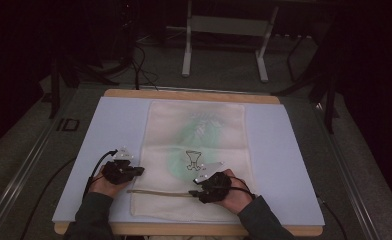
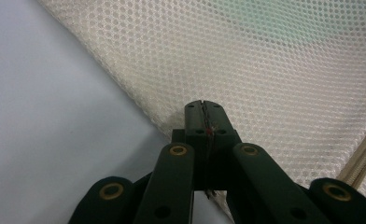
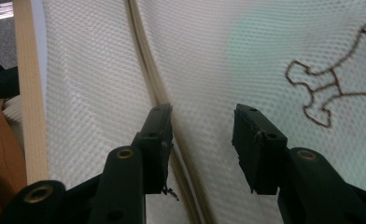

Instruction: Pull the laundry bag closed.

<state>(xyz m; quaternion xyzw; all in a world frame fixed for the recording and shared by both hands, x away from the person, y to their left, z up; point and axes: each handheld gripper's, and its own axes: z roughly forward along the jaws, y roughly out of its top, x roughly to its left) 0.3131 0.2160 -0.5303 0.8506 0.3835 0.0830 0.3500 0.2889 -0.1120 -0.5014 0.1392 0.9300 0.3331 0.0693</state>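
mesh laundry bag (image 1: pixel 196 155) lies flat on the pale mat (image 1: pixel 284 150), long axis running away from the person; its zipper (image 1: pixel 159 192) runs crosswise near the near edge; left gripper (image 1: pixel 126 171) sits at the bag's left edge, jaws together — pinching the mesh hem by the look of the left gripper view (image 2: pixel 203 116); right gripper (image 1: pixel 209 189) hovers over the zipper's right end, jaws apart, nothing between them but mesh below; in the right gripper view the zipper (image 3: pixel 148 74) passes just under the left jaw — right hand is nearer, prob. the one to take it.
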